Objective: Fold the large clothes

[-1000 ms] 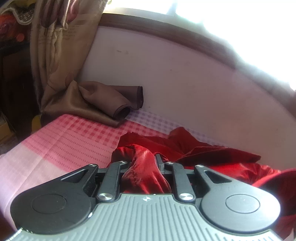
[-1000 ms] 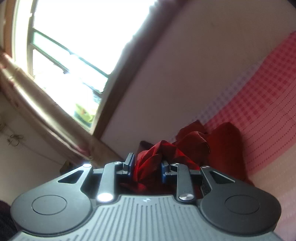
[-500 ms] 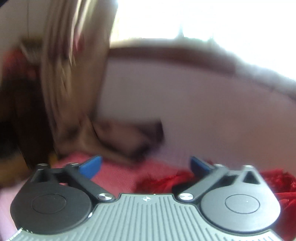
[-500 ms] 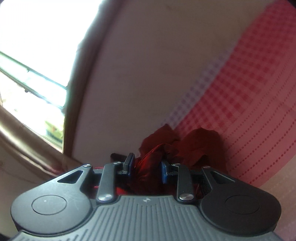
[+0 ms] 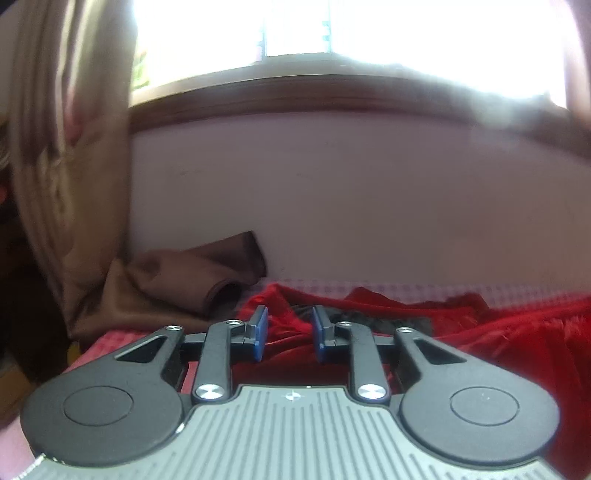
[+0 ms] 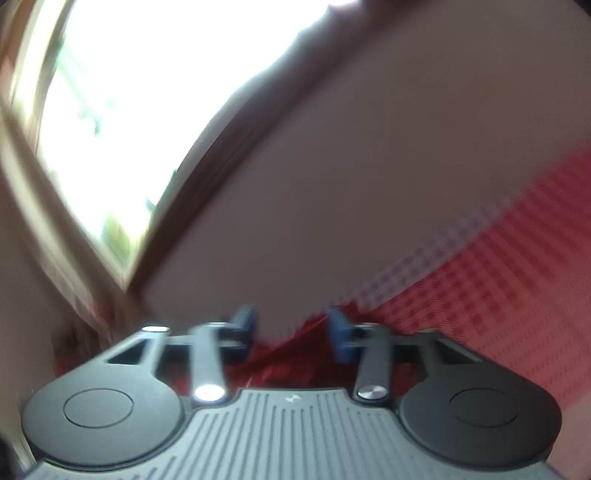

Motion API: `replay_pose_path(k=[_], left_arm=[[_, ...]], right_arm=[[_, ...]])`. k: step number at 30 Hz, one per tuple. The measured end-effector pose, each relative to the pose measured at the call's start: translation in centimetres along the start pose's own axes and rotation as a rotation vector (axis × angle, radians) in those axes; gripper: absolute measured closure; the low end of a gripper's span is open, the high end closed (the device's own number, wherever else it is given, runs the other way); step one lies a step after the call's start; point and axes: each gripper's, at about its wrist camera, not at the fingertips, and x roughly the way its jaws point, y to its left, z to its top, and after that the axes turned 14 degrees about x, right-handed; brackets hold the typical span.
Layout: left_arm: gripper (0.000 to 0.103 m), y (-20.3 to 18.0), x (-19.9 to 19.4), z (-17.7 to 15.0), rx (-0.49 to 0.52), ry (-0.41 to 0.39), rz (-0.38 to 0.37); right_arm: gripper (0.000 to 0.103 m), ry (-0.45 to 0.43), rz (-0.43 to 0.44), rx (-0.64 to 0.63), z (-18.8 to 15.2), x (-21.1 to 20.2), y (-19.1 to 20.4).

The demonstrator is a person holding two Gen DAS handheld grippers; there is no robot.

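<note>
Red garment lies crumpled on bed w/ pink check sheet, close to wall under window. Brown cloth sits bunched at wall base, just left of garment; tan curtain hangs beside it. Nothing blocks access to garment.

Left tongs: jaws closing, pads apart, red fabric low in the gap, not yet pressed.

Right tongs: pads apart over red fabric; view blurred, so cannot tell if they pinch it.

Diff vs. 1 s ago: left tongs then clamped a raised bunch of garment that hid the pads; now pads are exposed. Right view: fabric bunch sits lower between the pads.
</note>
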Motion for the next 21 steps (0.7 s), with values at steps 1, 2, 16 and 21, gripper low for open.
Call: replay_pose_path(k=[1, 2, 16, 21], left_arm=[[0.077, -0.5, 0.4, 0.0, 0.02, -0.006, -0.003], [0.077, -0.7, 0.9, 0.0, 0.032, -0.005, -0.008], [0.05, 2.3, 10.9, -4.4, -0.123, 0.221, 0.057], [0.035, 2.7, 11.4, -6.3, -0.143, 0.237, 0.082]], right_arm=[[0.076, 0.044, -0.005, -0.068, -0.6, 0.7, 1.2], [0.076, 0.082, -0.025, -0.153, -1.3, 1.5, 2.4], [0.079, 0.236, -0.275, -0.37, -4.0, 11.0, 0.8], [0.079, 0.276, -0.253, -0.314, -4.8, 11.5, -1.2]])
